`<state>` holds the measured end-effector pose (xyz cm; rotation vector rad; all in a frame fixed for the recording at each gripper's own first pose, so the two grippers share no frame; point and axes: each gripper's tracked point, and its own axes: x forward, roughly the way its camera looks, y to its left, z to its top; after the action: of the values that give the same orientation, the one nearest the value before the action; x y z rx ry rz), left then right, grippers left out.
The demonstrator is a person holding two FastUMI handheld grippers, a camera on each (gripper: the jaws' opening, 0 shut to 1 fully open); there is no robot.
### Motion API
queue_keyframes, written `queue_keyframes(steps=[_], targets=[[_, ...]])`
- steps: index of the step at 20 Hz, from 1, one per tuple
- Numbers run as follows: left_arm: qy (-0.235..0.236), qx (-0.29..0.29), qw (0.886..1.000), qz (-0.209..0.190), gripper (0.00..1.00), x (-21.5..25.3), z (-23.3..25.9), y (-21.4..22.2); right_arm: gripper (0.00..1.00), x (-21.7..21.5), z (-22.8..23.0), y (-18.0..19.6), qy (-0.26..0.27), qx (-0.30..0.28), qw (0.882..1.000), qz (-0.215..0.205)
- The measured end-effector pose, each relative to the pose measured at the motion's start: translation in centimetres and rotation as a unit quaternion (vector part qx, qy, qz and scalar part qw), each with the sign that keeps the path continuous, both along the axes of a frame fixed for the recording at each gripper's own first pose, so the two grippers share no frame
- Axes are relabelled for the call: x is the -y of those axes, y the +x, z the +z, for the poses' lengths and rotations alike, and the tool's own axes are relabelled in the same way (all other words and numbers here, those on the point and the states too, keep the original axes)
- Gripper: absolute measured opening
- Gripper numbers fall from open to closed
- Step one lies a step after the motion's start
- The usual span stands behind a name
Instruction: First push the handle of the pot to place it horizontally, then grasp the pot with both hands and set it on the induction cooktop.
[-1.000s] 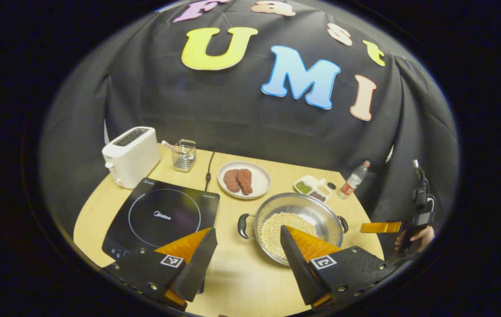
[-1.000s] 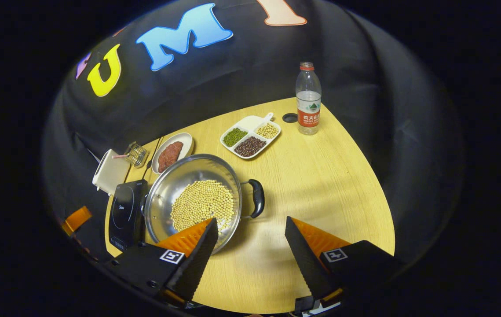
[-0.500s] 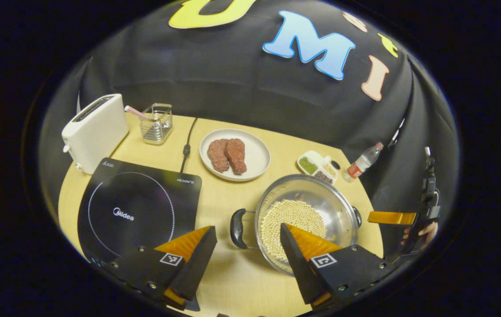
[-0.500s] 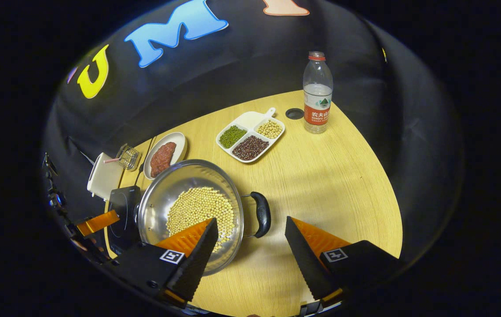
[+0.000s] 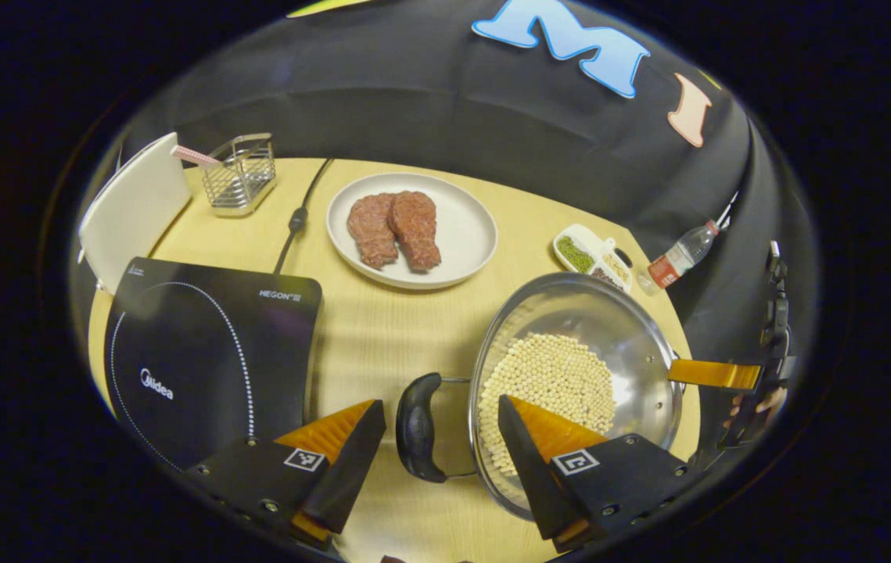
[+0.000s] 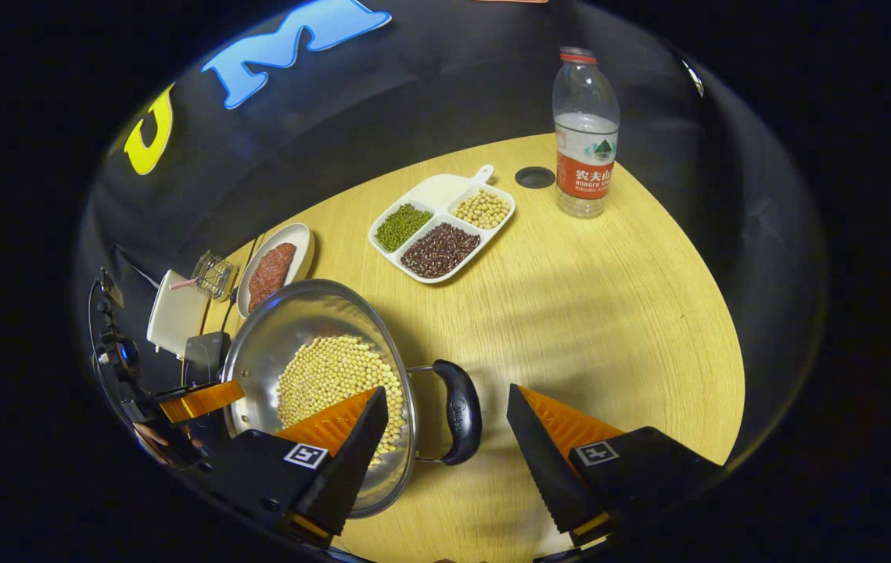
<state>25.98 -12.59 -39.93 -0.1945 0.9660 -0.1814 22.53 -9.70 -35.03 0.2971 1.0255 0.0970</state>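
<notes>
Both grippers, left (image 5: 442, 426) and right (image 6: 447, 426), have closed in, jaws open astride the bean-filled steel pot's (image 5: 578, 375) black handles; black induction cooktop (image 5: 202, 352) awaits.

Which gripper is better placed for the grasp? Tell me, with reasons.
Neither alone: the lift takes both. The left gripper, open, has the pot's left handle between its fingers; the right gripper, open, likewise frames the right handle. The cooktop lies on the left gripper's side.
</notes>
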Motion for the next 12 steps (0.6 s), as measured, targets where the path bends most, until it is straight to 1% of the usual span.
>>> queue_keyframes(steps=[4, 5, 6, 7, 8, 9, 10, 11, 12], targets=[[0.011, -0.021, 1.0, 0.001, 0.89, 0.2, -2.0, 0.6, 0.98, -0.5, -1.6, 0.4, 0.003, -0.016, 1.0, 0.006], [0.01, -0.024, 1.0, 0.002, 0.84, 0.3, -2.3, 0.7, 0.98, -0.7, -1.9, 0.5, 0.003, -0.018, 1.0, 0.007], [0.008, -0.027, 1.0, 0.003, 0.89, 0.5, -2.5, 0.7, 0.97, -0.8, -2.1, 0.5, 0.002, -0.021, 1.0, 0.007], [0.005, -0.029, 1.0, 0.001, 0.89, 0.8, -2.7, 0.7, 0.97, -1.2, -2.4, 0.4, 0.003, -0.024, 1.0, 0.009], [0.001, -0.033, 0.999, -0.001, 0.84, 1.1, -2.8, 0.6, 0.96, -1.4, -2.6, 0.3, 0.004, -0.028, 1.0, 0.011], [0.0, -0.038, 0.999, -0.005, 0.84, 1.3, -2.9, 0.5, 0.87, -1.6, -2.9, 0.3, 0.004, -0.03, 0.999, 0.012], [0.015, -0.039, 0.999, -0.003, 0.85, 0.9, -2.9, 0.5, 0.82, -1.8, -3.1, 0.3, 0.005, -0.03, 0.999, 0.013], [0.016, -0.04, 0.999, -0.009, 0.77, 1.0, -3.0, 0.6, 0.69, -1.8, -3.2, 0.4, -0.004, -0.03, 0.999, 0.01], [0.018, -0.043, 0.999, -0.013, 0.69, 1.0, -3.3, 0.6, 0.7, -1.3, -3.7, 0.5, -0.014, -0.031, 0.999, 0.006]])
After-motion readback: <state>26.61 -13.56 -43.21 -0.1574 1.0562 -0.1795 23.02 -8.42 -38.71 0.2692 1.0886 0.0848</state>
